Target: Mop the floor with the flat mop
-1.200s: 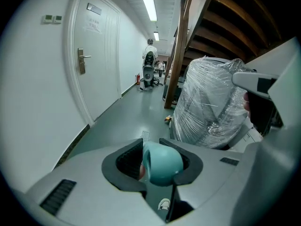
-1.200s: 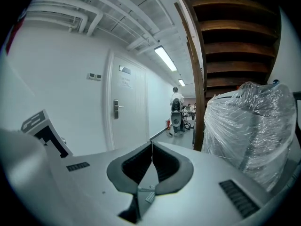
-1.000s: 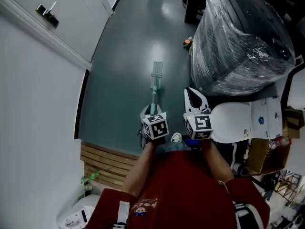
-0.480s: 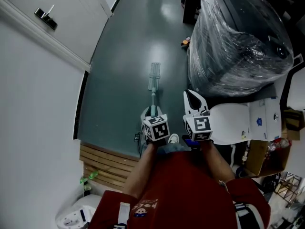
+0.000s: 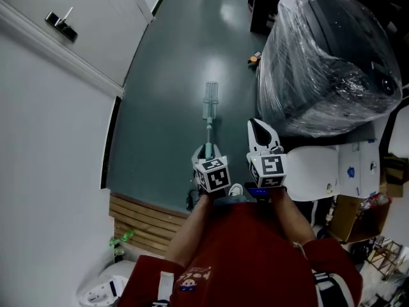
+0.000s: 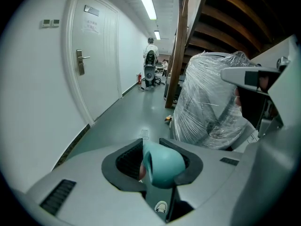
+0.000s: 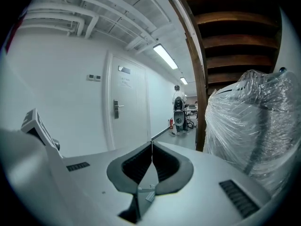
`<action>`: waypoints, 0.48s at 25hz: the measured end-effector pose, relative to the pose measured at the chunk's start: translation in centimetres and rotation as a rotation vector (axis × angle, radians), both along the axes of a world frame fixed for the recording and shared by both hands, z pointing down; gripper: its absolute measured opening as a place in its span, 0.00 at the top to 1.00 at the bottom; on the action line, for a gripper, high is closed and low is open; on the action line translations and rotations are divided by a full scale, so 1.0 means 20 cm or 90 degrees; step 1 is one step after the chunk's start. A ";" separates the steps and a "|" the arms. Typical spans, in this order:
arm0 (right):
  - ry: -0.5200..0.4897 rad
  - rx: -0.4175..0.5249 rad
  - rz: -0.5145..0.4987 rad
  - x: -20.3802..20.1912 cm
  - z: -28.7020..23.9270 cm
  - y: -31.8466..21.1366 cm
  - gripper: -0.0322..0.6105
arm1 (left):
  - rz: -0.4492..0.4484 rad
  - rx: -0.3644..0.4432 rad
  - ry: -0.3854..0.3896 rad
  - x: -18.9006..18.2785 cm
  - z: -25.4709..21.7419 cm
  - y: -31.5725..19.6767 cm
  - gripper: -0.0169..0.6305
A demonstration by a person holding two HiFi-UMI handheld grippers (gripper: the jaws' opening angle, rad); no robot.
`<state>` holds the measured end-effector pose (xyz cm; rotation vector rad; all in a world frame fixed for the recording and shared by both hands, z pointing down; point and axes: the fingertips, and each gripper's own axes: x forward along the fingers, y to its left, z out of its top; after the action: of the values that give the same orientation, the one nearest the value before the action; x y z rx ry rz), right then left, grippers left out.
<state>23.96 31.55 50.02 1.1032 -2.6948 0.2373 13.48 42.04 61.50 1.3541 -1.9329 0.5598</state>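
Mop: flat mop is out in front on the grey-green floor. Its narrow head lies flat mid-corridor, and the pole runs back to the left gripper.
Left gripper: left gripper is clamped on the teal top end of the mop handle, which you can see wedged right in between its jaws.
Right gripper: right gripper sits just beside the left one, jaws pressed together at the tips with nothing in them, not touching the mop.
Right side: big plastic-wrapped bundle, near the mop head but apart from it. There's a small orange thing on the floor at its base.
Left side: white wall with a white door and a lever handle.
Near end: wooden slats against the wall, below the grippers.
Far end: person standing way down the corridor, too small to say more.
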 end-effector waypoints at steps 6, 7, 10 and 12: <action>0.009 -0.001 -0.002 -0.10 0.01 -0.12 0.92 | 0.011 0.001 -0.005 -0.08 0.02 -0.15 0.78; 0.010 -0.002 -0.001 -0.11 0.01 -0.14 0.92 | 0.013 0.002 -0.006 -0.09 0.02 -0.17 0.78; 0.016 -0.006 0.005 -0.16 0.03 -0.21 0.92 | 0.011 0.005 -0.005 -0.15 0.02 -0.25 0.78; 0.021 -0.005 0.005 -0.20 0.03 -0.25 0.92 | 0.013 0.006 -0.002 -0.20 0.02 -0.32 0.78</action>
<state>19.86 26.50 50.68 1.1052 -2.6597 0.2295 9.58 35.70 61.89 1.3817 -1.9284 0.5646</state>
